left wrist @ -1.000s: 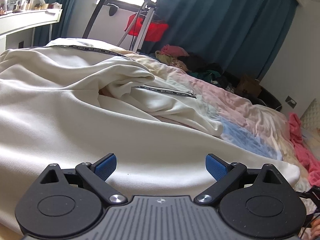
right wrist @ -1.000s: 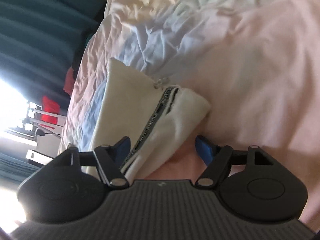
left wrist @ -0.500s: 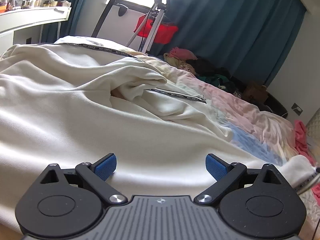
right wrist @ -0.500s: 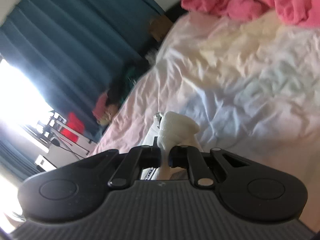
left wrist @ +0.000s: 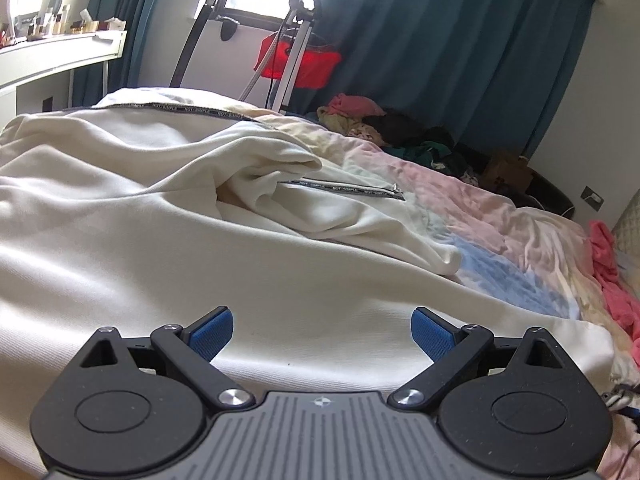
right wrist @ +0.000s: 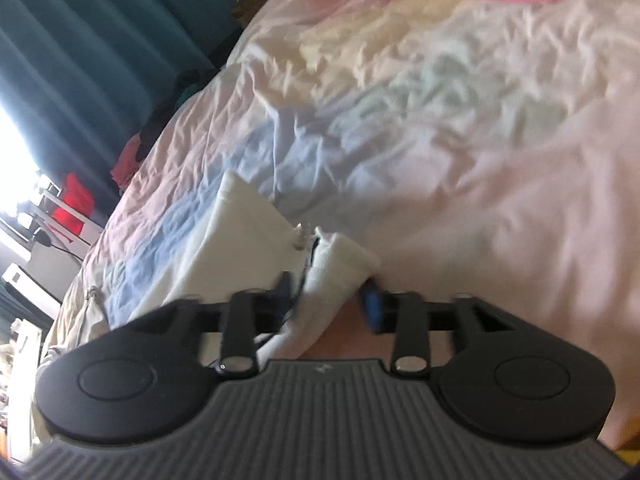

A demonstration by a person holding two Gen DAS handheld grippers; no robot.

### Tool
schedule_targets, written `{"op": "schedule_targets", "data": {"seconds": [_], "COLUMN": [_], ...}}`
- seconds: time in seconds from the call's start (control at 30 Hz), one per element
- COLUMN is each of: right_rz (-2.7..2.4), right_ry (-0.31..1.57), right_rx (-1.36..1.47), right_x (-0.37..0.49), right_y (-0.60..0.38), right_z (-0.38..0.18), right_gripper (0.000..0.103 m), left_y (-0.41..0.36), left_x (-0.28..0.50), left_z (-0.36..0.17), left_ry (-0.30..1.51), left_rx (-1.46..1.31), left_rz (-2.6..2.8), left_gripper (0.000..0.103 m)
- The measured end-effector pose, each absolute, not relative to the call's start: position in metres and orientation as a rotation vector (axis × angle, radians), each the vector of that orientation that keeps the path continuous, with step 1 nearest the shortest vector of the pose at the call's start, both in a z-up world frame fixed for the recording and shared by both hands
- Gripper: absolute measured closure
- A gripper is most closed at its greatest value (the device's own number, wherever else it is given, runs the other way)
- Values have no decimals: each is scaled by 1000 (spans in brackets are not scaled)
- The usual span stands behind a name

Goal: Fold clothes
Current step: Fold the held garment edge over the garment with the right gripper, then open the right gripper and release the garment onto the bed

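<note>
**Soft cream jacket spread on the bed, one corner between the right fingers**

We see the bed [left wrist: 500, 216] filling both views, its pastel sheet wrinkled and bare toward the far side. That bare part is the open room for swinging cloth across. A pink heap [left wrist: 612, 280] lies at the sheet's right edge and a clothes pile [left wrist: 400, 128] sits at the far end by the curtain, both well apart from our work.

The jacket [left wrist: 200, 240] lies across the near part of the bed, rumpled, with one panel bunched over itself near the middle. We judge it light, thick and limp. It will sag from any single hold and drag its folds along, so two holds at hem corners or shoulders suit it best. The knit looks grippy, not slick.

Its zip [left wrist: 344, 189], edged with printed tape, is the one stiffer line and a fair fold guide.

The left gripper [left wrist: 322, 330] hovers low over the jacket's broad panel, released, nothing between its pads.

The right gripper [right wrist: 327, 296] has a jacket corner [right wrist: 344, 264] between its half-closed fingers. The view is blurred, so we cannot tell whether it is pinching.
</note>
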State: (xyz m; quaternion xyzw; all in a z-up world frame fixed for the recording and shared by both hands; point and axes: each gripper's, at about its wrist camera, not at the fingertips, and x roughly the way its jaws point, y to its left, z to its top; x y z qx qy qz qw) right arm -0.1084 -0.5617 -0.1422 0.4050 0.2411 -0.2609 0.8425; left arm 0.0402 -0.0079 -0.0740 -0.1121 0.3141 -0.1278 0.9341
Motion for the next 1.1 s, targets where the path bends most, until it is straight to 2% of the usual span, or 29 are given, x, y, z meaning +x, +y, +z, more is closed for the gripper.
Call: {"op": "schedule_targets", "data": {"seconds": [0.03,0.07,0.33,0.47,0.53,0.77,0.93,1.1], "right_rz": [-559,-564,-278,-36,44,95,-16,-118], "right_ry": [484,466,459,537,595,738,640,552], "right_rx": [830,796,632,804,916,1055,1159,1113], "right_x": [-111,-111,-41,27,61,165,204,226], "right_y": [-559,-557,-491,-442,-415,-311,-286,-300], "right_z": [-133,-124,-47,-46,-61,-138,-177,-174], "right_gripper": [19,17,17,18,18,19,17,20], "left_y": [-9,-10,-17,-18,-16,3,22,44], "left_x": [39,38,28,24,24,42,68,97], "left_z": [-73,-73,-67,-64,-63,-67,-77,-95], "left_ry": [638,634,598,581,577,594,618,642], "left_rx": [-222,-215,-156,-136,-136,-203,-276,-368], "left_rz": [-261,-261,-260,-249,-234,-184,-167,-172], "left_gripper": [6,6,6,6,6,6,6,6]}}
